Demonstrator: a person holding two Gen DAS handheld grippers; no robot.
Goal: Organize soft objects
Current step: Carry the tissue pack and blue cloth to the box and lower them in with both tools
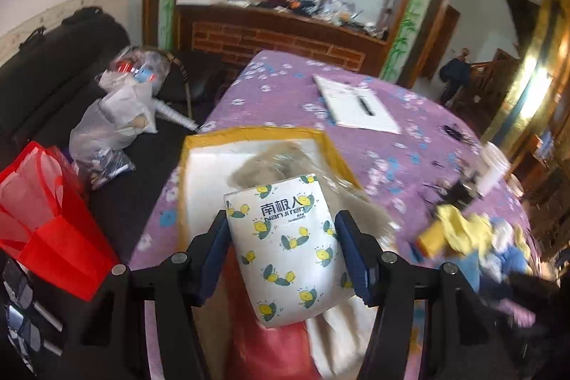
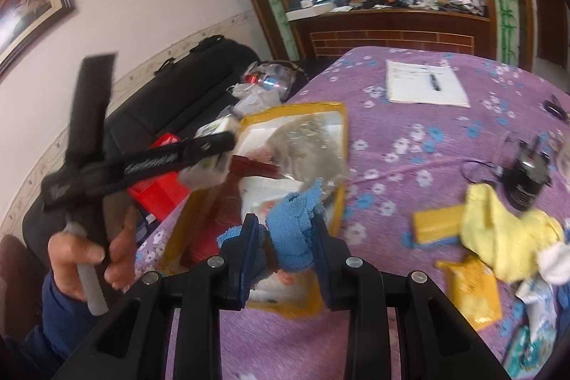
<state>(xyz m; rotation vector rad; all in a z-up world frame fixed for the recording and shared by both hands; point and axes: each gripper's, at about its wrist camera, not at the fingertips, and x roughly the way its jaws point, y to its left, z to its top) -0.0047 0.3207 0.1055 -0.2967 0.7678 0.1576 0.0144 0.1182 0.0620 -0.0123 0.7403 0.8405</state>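
Observation:
My left gripper (image 1: 285, 223) is shut on a white tissue pack (image 1: 288, 251) printed with yellow lemons, held above a yellow-rimmed box (image 1: 249, 134). A grey plush item in clear wrap (image 1: 270, 162) lies in the box, with red and white soft things below the pack. In the right wrist view my right gripper (image 2: 285, 230) is shut on a blue terry cloth (image 2: 292, 230) over the same box (image 2: 338, 138). The left gripper (image 2: 199, 162) with its pack shows there over the box's left side. A yellow cloth (image 2: 498, 237) lies on the table.
The table has a purple floral cover (image 2: 409, 138). On it are a white paper with a pen (image 2: 424, 84), yellow sponge packs (image 2: 473, 287), a black charger (image 2: 527, 177) and a white sock (image 2: 555, 262). A red bag (image 1: 46, 219) and plastic bags (image 1: 114, 123) sit on the black sofa at left.

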